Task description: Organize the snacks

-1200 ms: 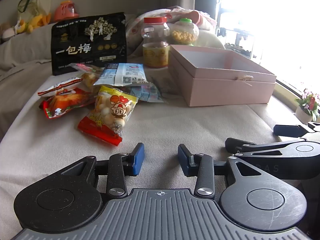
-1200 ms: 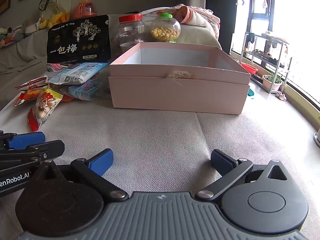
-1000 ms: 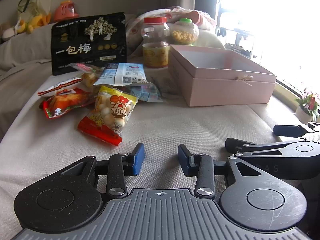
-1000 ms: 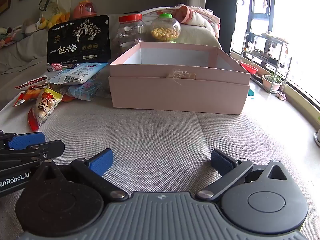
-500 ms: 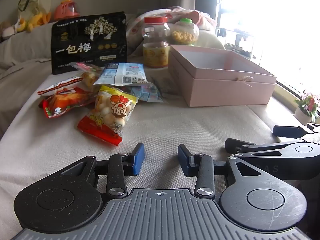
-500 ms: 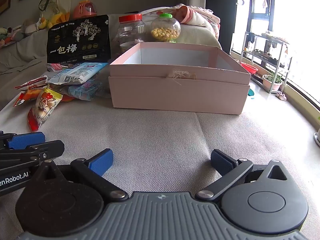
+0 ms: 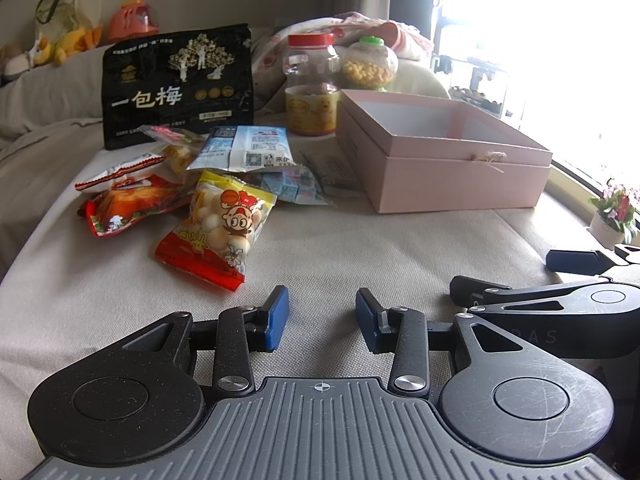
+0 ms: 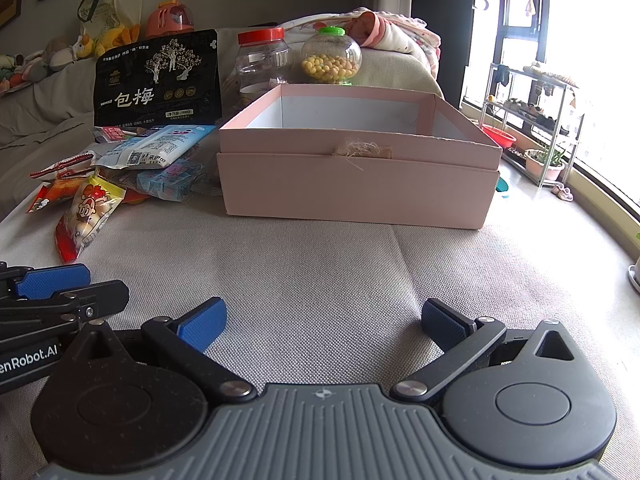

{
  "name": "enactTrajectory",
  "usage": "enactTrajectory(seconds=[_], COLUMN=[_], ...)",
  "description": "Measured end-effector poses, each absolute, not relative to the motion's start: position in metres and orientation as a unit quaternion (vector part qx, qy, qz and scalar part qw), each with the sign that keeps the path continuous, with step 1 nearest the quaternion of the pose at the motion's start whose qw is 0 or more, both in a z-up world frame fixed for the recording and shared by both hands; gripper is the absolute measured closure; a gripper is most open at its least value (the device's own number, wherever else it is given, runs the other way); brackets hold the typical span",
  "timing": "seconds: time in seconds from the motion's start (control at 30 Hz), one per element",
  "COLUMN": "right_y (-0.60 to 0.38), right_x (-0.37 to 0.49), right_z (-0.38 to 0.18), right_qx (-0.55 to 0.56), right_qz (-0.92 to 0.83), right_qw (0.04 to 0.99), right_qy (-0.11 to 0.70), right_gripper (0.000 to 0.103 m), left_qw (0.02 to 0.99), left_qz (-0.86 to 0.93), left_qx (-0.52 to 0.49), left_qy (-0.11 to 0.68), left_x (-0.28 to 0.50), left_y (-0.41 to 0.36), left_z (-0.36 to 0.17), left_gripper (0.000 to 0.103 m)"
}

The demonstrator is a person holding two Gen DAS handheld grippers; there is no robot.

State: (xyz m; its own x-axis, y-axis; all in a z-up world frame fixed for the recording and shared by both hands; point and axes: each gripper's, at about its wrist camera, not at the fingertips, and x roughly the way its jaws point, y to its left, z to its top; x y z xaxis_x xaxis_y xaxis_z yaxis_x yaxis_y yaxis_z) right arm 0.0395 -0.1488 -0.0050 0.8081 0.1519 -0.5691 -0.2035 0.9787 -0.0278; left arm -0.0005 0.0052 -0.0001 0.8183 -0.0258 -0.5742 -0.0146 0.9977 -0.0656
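Note:
An open pink box (image 7: 448,168) (image 8: 360,176) stands on a beige cloth surface, empty as far as I see. Left of it lies a pile of snack packets: a yellow-red packet of white balls (image 7: 218,226) (image 8: 86,210), a red-orange packet (image 7: 128,202), a blue-white packet (image 7: 248,148) (image 8: 154,148) and a light blue packet (image 7: 292,186) (image 8: 172,180). A big black bag (image 7: 178,84) (image 8: 158,80) stands behind them. My left gripper (image 7: 322,318) is open and empty, low over the cloth, short of the pile. My right gripper (image 8: 322,320) is wide open and empty, facing the box.
A red-lidded jar (image 7: 312,84) (image 8: 262,62) and a green-lidded round jar of yellow balls (image 7: 370,64) (image 8: 330,58) stand behind the box. Soft toys (image 8: 108,32) lie on the sofa back. A window, a rack (image 8: 532,120) and a potted flower (image 7: 614,212) are at the right.

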Motion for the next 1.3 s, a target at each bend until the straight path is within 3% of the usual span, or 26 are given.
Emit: enactTrajectory(seconds=[0.23, 0.4, 0.8, 1.17, 1.3], right_y=[-0.150, -0.152, -0.149, -0.036, 0.005], right_x=[0.044, 0.058, 0.052, 0.096, 0.107], right_z=[0.002, 0.010, 0.012, 0.031, 0.033], right_qx=[-0.051, -0.073, -0.094, -0.036, -0.055], right_qz=[0.101, 0.134, 0.174, 0.296, 0.307], right_qw=[0.942, 0.916, 0.912, 0.877, 0.871], right_qy=[0.316, 0.370, 0.359, 0.377, 0.380], right_gripper=[0.000, 0.000, 0.000, 0.000, 0.006], left_qw=[0.950, 0.941, 0.940, 0.950, 0.925], left_qz=[-0.014, -0.034, -0.043, 0.061, 0.089], left_qx=[-0.030, -0.046, -0.111, -0.168, -0.251], left_qy=[0.311, 0.333, 0.318, 0.257, 0.272], left_x=[0.001, 0.005, 0.017, 0.033, 0.056], left_y=[0.009, 0.025, 0.098, 0.188, 0.238], left_z=[0.002, 0.009, 0.045, 0.074, 0.065], left_gripper=[0.060, 0.070, 0.073, 0.073, 0.073])
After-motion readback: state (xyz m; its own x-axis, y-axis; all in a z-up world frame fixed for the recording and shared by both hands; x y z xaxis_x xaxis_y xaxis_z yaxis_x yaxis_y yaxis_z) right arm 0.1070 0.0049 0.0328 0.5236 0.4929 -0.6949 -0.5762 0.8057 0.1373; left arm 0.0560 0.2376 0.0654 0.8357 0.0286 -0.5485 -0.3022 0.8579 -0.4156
